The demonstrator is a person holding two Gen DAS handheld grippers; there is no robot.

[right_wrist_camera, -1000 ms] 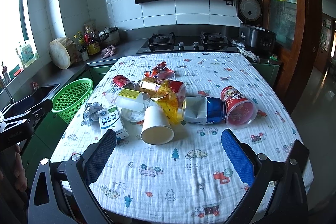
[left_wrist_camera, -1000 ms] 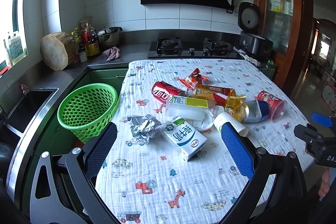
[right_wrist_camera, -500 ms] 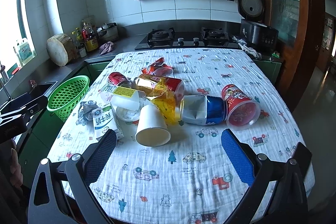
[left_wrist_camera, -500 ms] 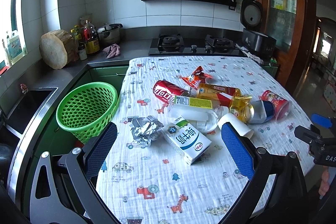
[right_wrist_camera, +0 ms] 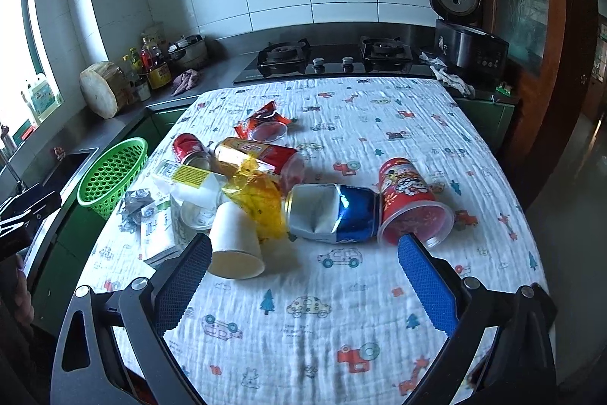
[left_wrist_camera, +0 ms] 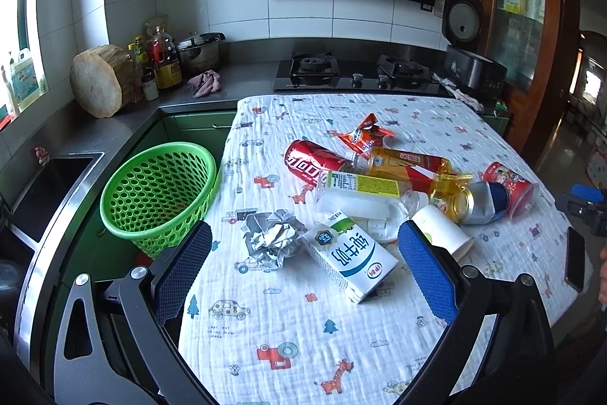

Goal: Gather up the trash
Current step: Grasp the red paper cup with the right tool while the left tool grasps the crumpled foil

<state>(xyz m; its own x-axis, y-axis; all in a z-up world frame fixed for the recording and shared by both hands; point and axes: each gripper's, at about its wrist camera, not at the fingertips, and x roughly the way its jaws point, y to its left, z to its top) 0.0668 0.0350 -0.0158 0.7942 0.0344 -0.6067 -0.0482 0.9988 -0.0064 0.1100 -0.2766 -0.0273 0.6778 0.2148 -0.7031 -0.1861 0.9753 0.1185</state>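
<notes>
Both tools are being held wide above the worktop (left_wrist_camera: 288,336), nothing between their fingers. The left tool (left_wrist_camera: 303,272) is being pointed at a milk carton (left_wrist_camera: 351,260) and foil ball (left_wrist_camera: 271,240); the right tool (right_wrist_camera: 303,276) at a paper cup (right_wrist_camera: 235,241) and crushed can (right_wrist_camera: 334,213). A green basket (left_wrist_camera: 159,192) is sitting beside the worktop's left edge.

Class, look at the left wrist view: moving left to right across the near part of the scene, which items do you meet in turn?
Green basket → crumpled foil → milk carton → white paper cup → crushed blue and silver can → red cup.
</notes>
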